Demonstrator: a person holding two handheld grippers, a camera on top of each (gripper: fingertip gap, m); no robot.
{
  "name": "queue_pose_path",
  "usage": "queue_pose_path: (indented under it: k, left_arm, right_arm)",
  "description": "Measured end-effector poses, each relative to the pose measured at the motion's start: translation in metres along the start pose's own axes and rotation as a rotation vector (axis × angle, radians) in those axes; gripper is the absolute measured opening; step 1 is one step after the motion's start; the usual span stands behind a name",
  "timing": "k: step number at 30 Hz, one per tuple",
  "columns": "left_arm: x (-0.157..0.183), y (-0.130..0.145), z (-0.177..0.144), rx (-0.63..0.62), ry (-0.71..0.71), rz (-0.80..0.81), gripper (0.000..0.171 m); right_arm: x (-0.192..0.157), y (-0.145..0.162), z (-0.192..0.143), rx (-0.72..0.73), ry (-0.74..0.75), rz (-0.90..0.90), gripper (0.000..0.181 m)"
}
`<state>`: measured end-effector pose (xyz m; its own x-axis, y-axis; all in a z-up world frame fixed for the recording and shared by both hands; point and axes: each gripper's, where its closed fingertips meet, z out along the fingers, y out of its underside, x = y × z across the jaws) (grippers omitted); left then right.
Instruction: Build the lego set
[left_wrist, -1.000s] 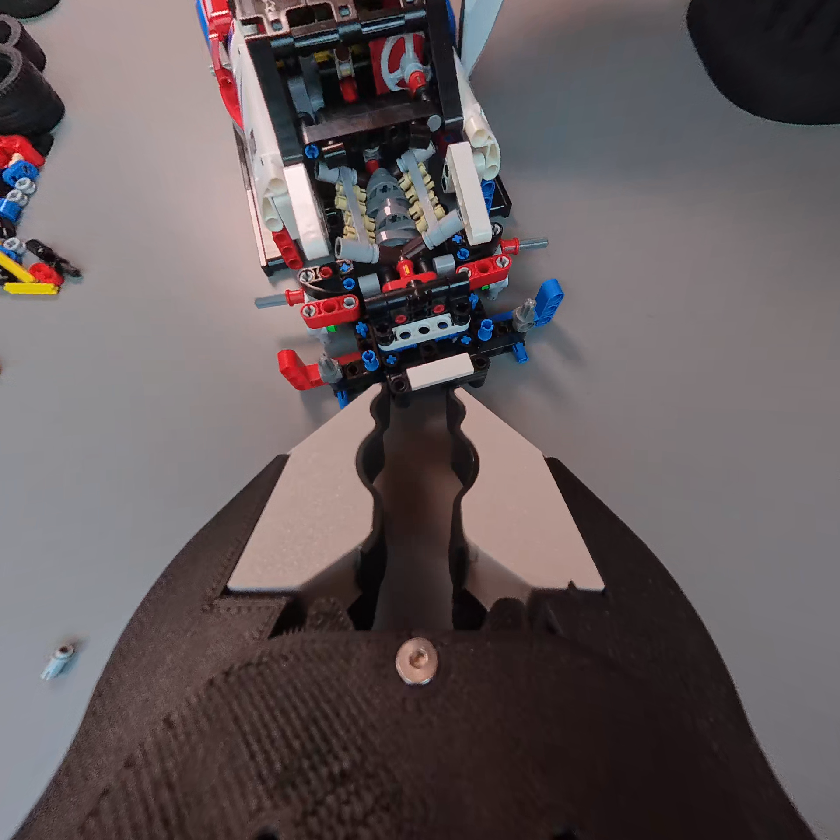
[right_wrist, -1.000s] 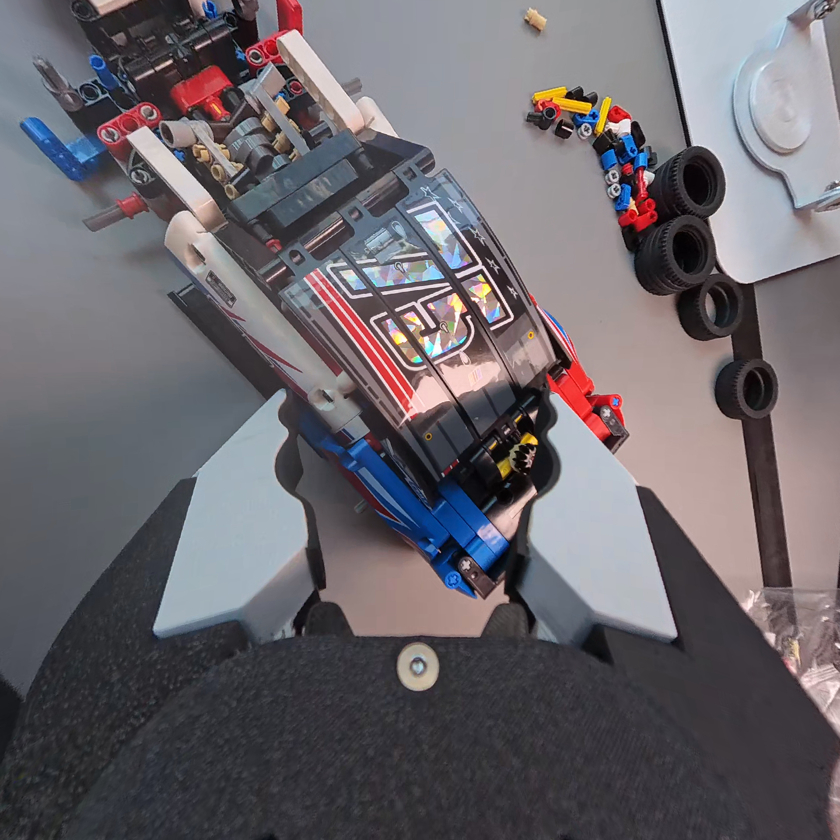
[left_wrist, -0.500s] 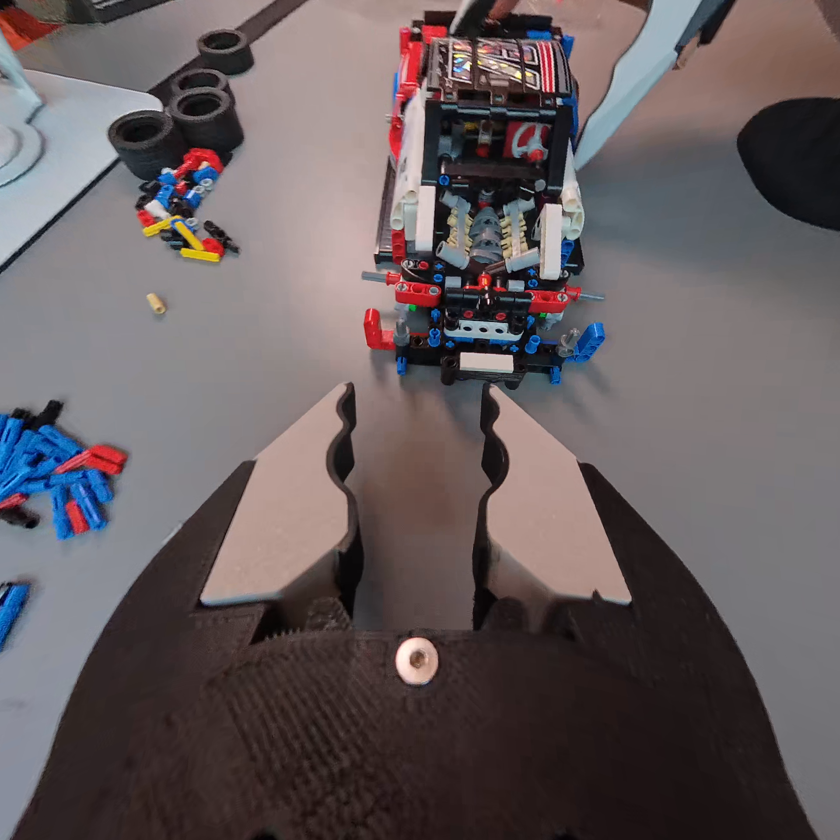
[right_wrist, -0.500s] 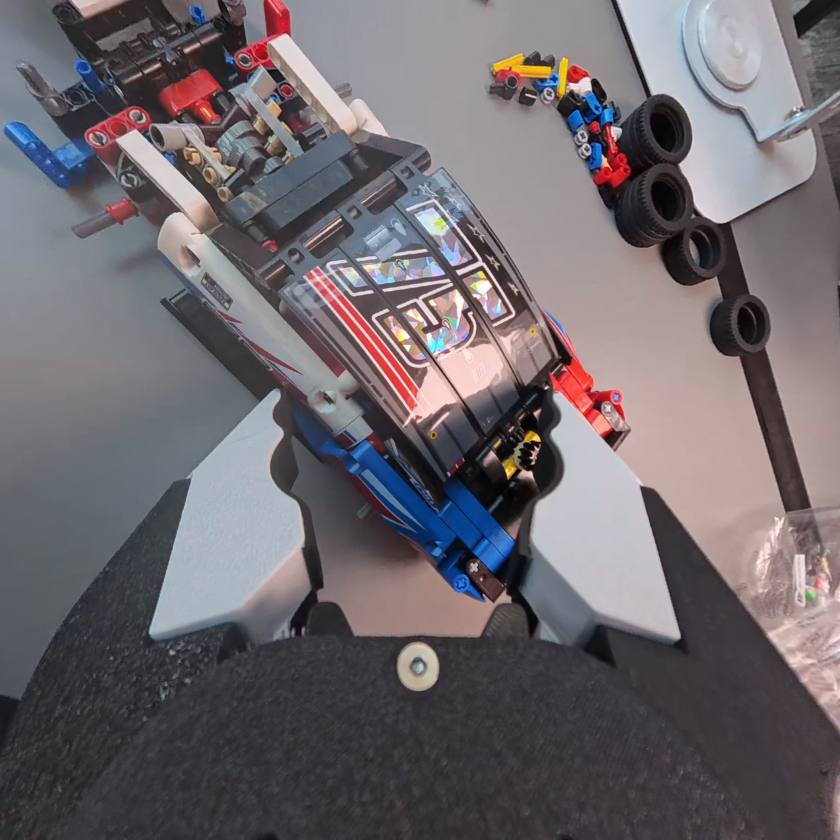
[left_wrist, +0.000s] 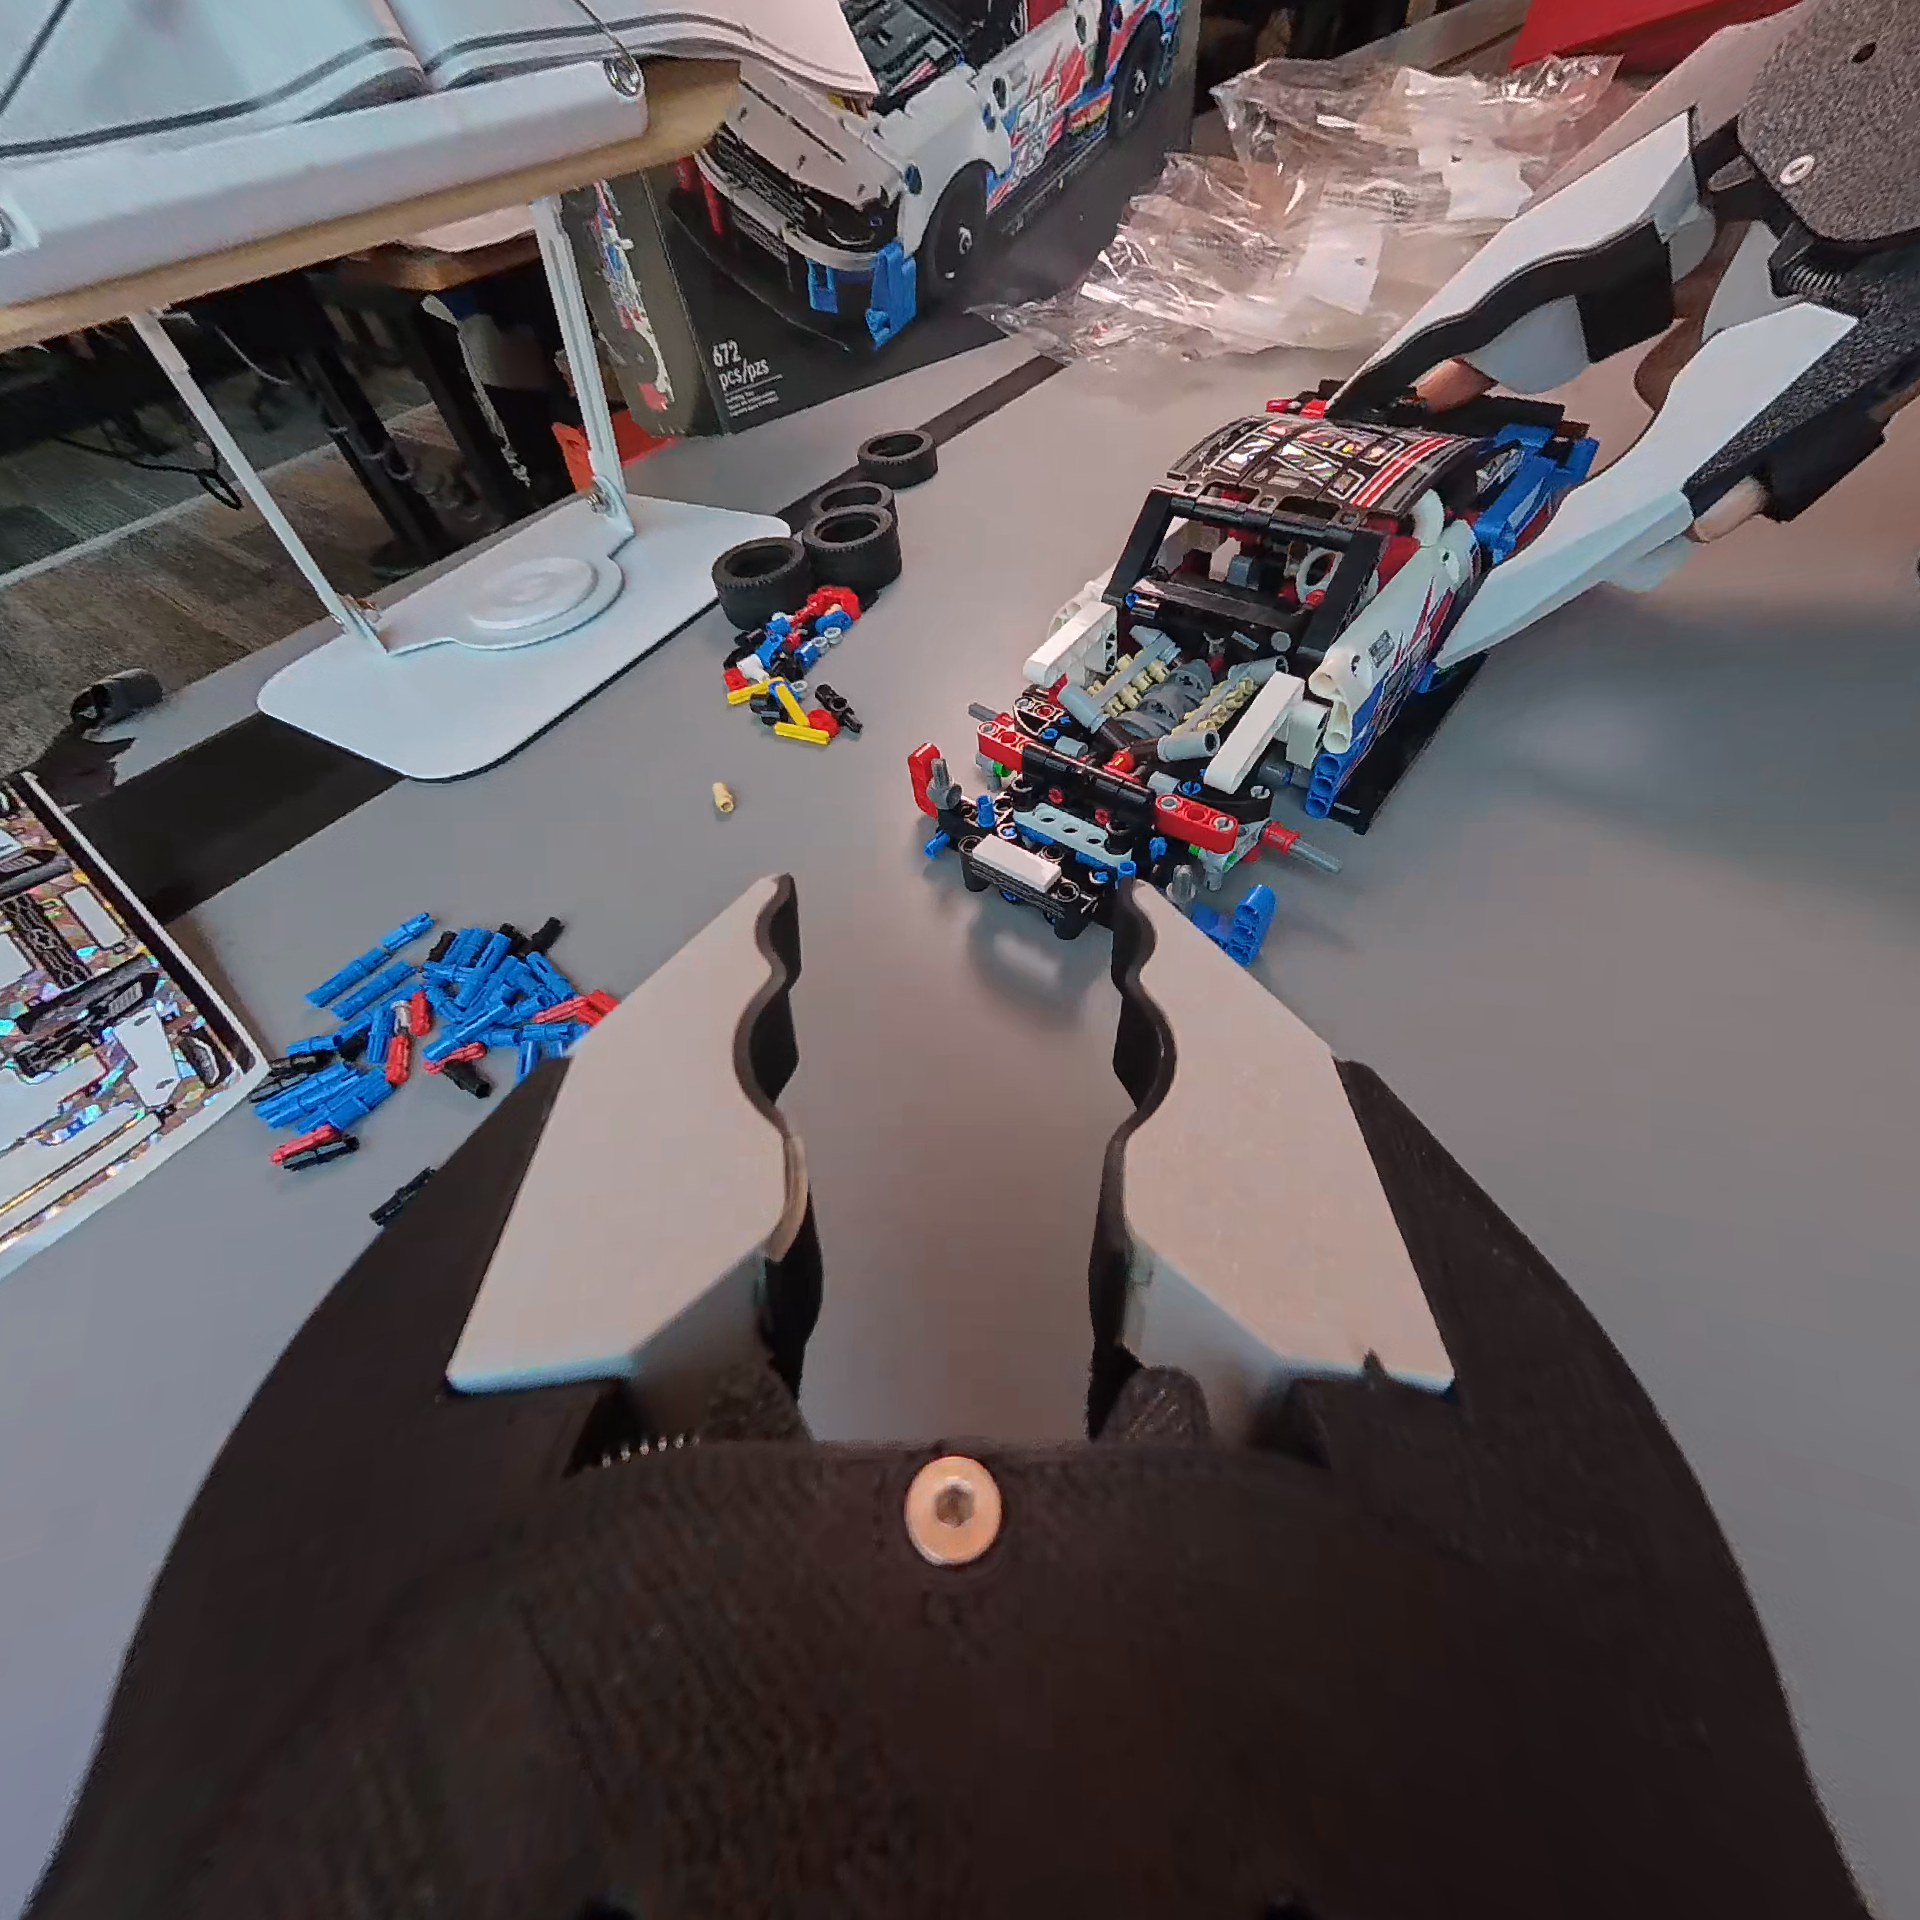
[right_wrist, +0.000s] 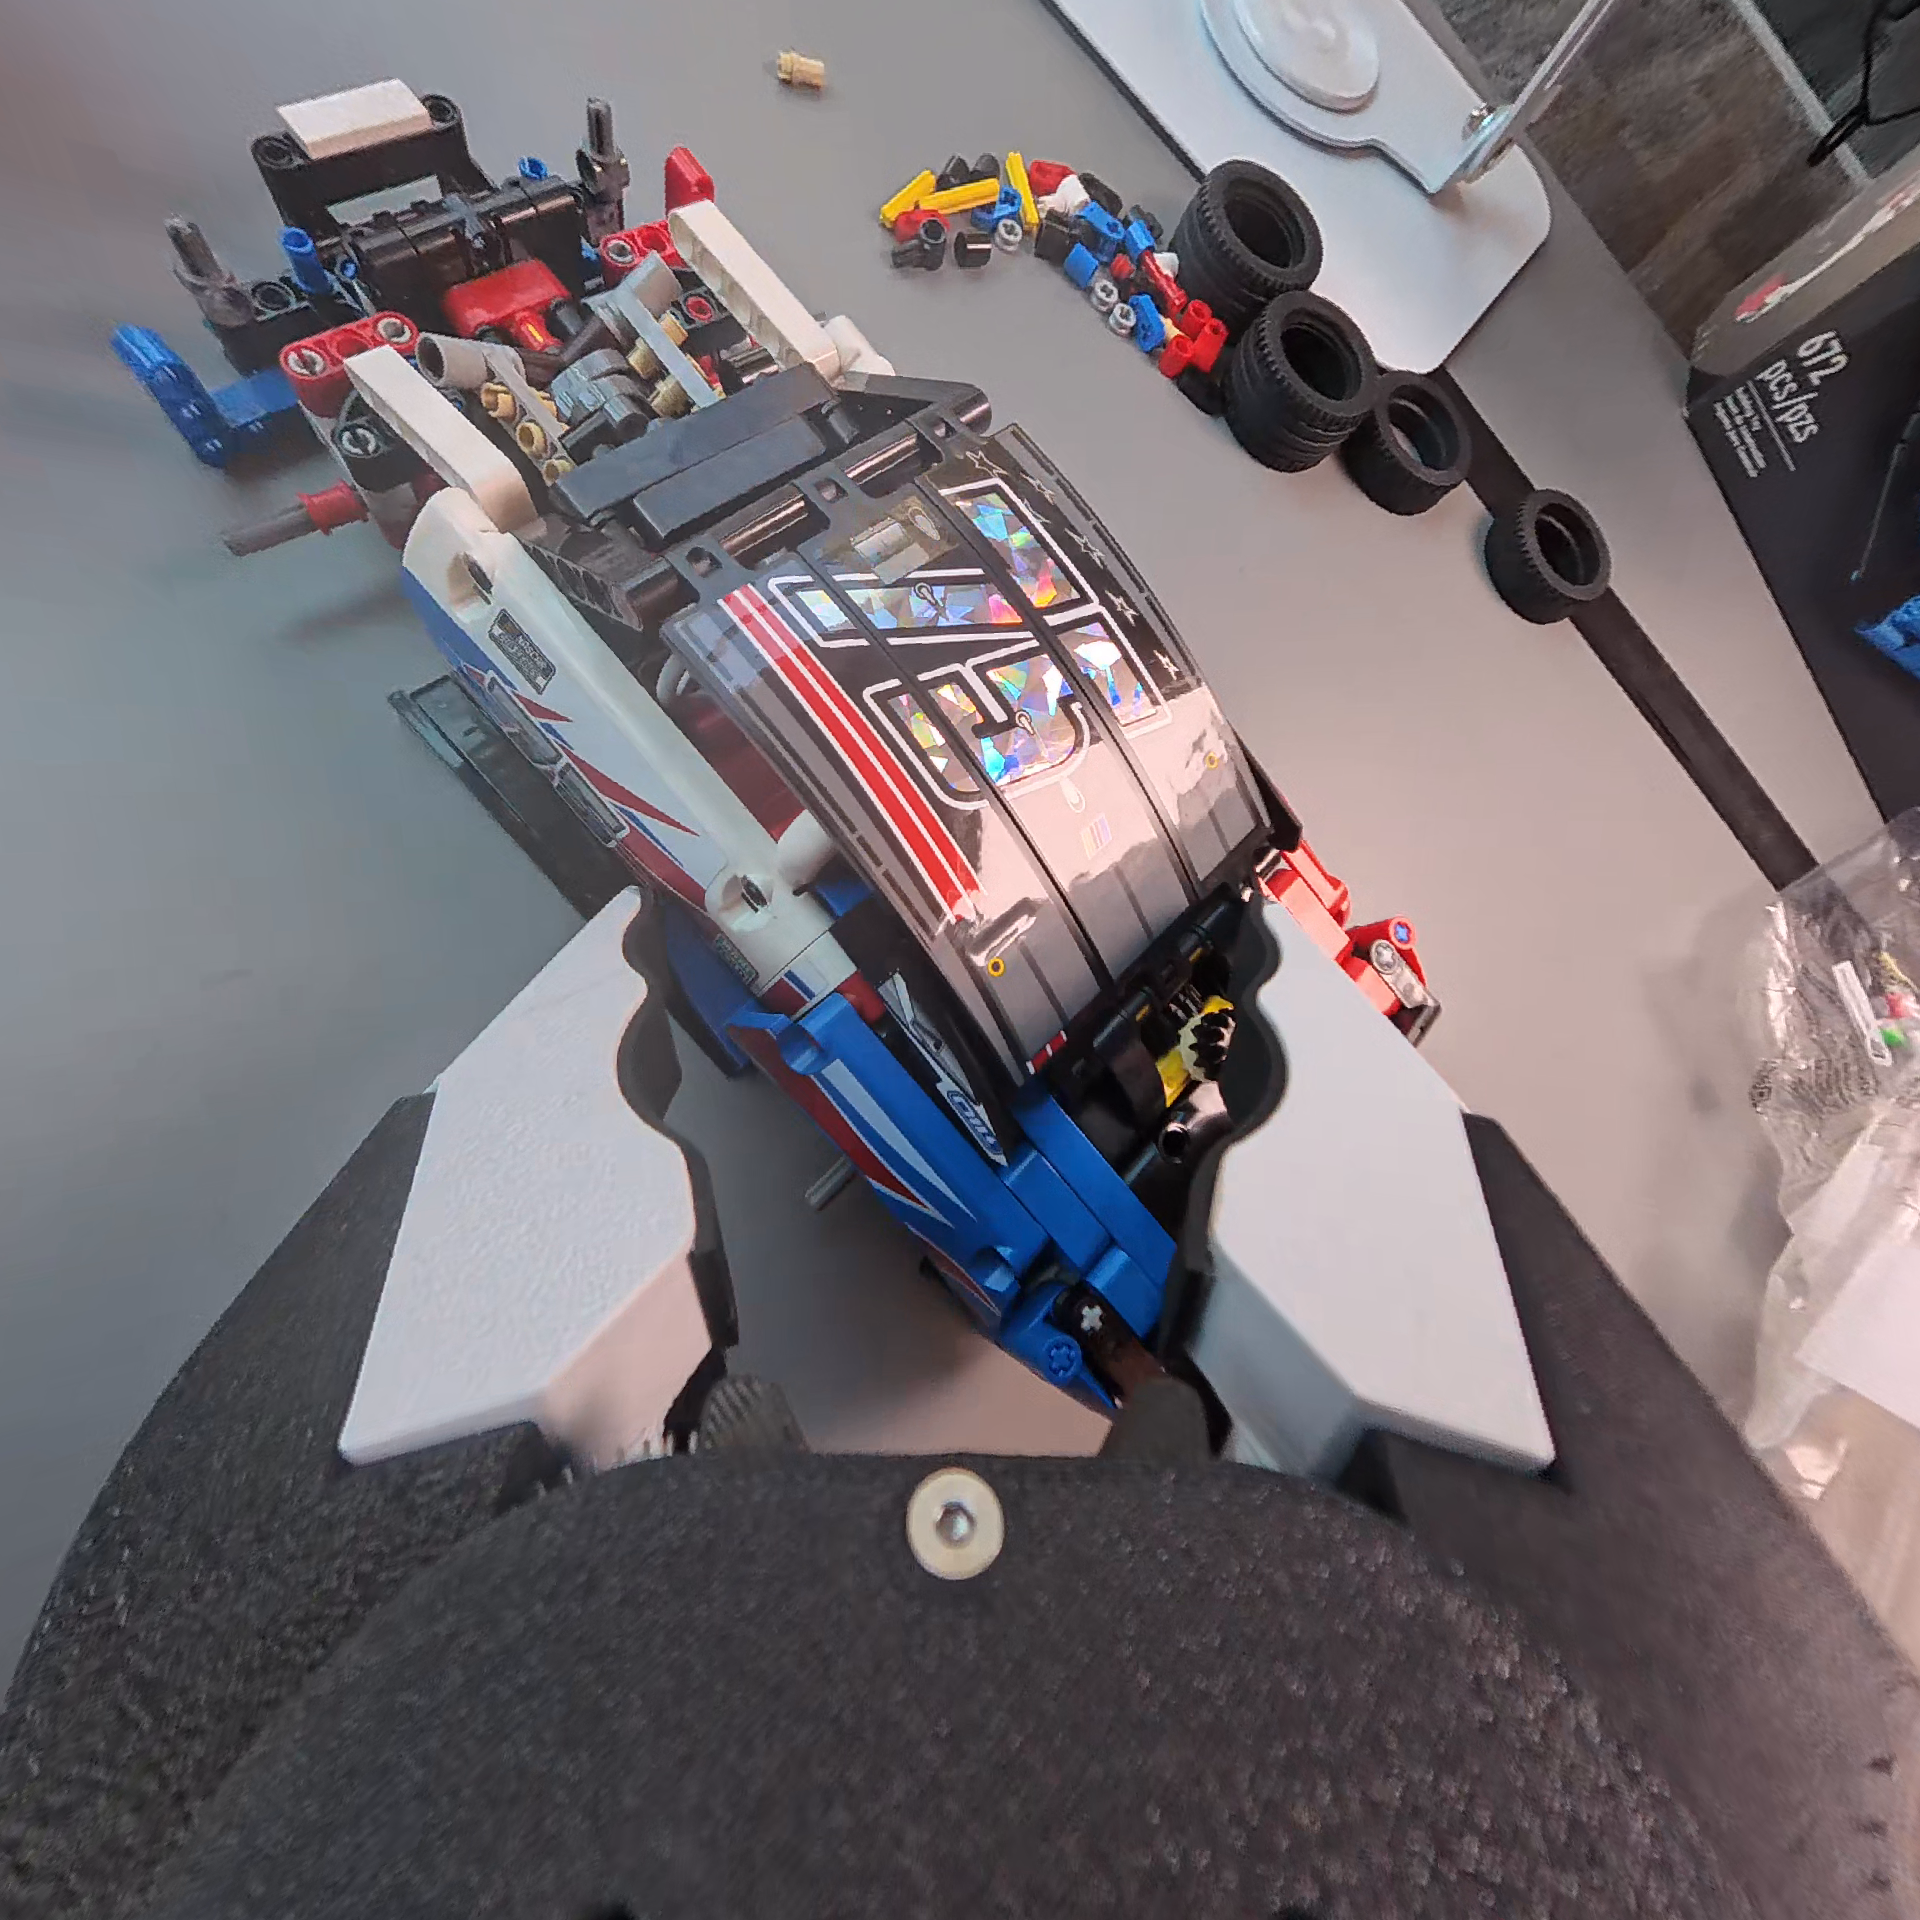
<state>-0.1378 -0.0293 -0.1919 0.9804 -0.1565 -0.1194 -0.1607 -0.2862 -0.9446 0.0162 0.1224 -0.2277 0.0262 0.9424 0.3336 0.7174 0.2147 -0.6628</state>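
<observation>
Lego race car, half-built in black, white, blue and red plastic, is steadied mid-counter at its rear by the right hand-held gripper, jaws wide around it. The left hand-held gripper is held open, empty; a part pick-up from the loose blue pins seems needed next.

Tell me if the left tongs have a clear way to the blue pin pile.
Probably yes. The left tongs are open and empty, and the blue pin pile lies on bare table just to their left, nothing between.
</observation>
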Motion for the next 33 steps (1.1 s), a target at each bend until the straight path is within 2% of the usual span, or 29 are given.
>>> queue_pose_path:
  k: [9, 17, 22, 27, 29, 30, 32, 33]
  left_arm:
    - [0.008, 0.006, 0.007, -0.022, -0.006, 0.060, 0.059]
    - [0.004, -0.008, -0.001, 0.049, -0.049, 0.087, 0.054]
    - [-0.002, -0.014, -0.007, 0.081, -0.076, 0.088, 0.052]
    - [-0.005, -0.022, -0.010, 0.127, -0.102, 0.086, 0.049]
    - [-0.011, -0.030, -0.010, 0.155, -0.142, 0.093, 0.044]
    - [-0.016, -0.036, -0.008, 0.165, -0.168, 0.103, 0.042]
    - [-0.027, -0.052, -0.002, 0.179, -0.209, 0.136, 0.035]
    - [-0.035, -0.063, 0.003, 0.186, -0.235, 0.156, 0.030]
  right_arm:
    - [0.004, -0.003, 0.002, 0.082, -0.027, -0.045, 0.105]
    - [0.007, -0.010, 0.001, 0.253, -0.039, -0.113, 0.098]
    - [0.008, -0.040, -0.025, 0.475, -0.087, 0.008, 0.089]
    - [0.028, -0.059, -0.045, 0.641, -0.038, 0.120, 0.079]
    - [0.044, -0.071, -0.053, 0.710, -0.004, 0.157, 0.068]
    - [0.054, -0.079, -0.058, 0.744, 0.019, 0.170, 0.053]
    - [0.076, -0.096, -0.064, 0.783, 0.062, 0.169, 0.000]
    - [0.087, -0.107, -0.063, 0.781, 0.083, 0.163, 0.000]
